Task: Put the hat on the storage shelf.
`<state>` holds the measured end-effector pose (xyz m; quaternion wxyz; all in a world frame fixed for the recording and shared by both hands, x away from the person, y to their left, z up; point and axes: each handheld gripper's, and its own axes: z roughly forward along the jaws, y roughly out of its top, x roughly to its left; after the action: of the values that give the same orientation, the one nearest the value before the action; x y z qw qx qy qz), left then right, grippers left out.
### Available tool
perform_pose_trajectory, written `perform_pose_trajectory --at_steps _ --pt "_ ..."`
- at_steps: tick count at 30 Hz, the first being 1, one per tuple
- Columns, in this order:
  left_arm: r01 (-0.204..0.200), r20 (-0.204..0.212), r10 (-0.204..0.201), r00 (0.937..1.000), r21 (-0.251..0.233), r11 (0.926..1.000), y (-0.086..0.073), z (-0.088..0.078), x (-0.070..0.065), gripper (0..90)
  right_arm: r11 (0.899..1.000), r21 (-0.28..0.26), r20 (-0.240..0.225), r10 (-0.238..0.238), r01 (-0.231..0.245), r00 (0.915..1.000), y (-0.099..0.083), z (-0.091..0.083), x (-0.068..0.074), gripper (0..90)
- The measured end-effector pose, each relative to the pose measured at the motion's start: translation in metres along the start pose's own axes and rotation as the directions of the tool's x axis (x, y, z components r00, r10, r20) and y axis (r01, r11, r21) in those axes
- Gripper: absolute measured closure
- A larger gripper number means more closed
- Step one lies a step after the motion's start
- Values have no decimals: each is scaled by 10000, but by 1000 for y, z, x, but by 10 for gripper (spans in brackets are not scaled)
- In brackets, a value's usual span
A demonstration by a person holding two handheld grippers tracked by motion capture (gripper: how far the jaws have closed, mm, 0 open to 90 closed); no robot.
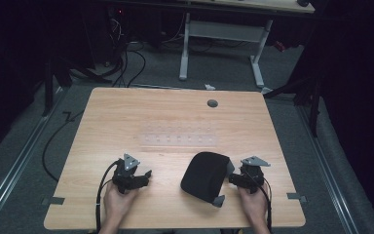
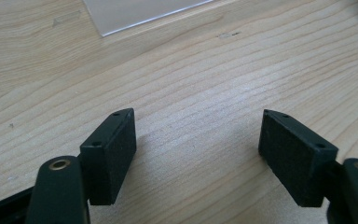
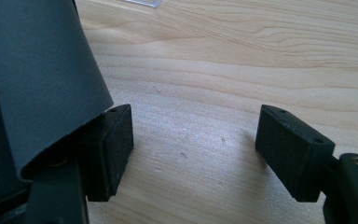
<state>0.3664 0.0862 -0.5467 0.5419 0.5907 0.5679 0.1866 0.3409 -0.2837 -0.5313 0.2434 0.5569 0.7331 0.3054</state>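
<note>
1. Left gripper [image 1: 146, 176] at the near left of the wooden table [image 1: 126, 117], held in a hand [image 1: 117, 202]; jaws spread wide over bare wood, holding nothing.
2. Clear plastic sheet [image 1: 179, 138] lying flat mid-table, beyond both grippers.
3. Black mouse pad [image 1: 203, 176] with grey underside, curled up on the near table just left of the right gripper.
4. Right gripper [image 1: 233, 178] low at the near right; jaws wide apart, gripping nothing, the pad's grey underside [image 3: 37, 79] lying over the left jaw.
</note>
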Motion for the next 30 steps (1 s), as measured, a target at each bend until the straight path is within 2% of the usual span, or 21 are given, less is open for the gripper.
perform_pose_trajectory --at_steps 30 --pt "-4 3 4 10000 13 10000 0 0 0 268 10000 36 -26 -12 12 10000 0 -1 0 279"
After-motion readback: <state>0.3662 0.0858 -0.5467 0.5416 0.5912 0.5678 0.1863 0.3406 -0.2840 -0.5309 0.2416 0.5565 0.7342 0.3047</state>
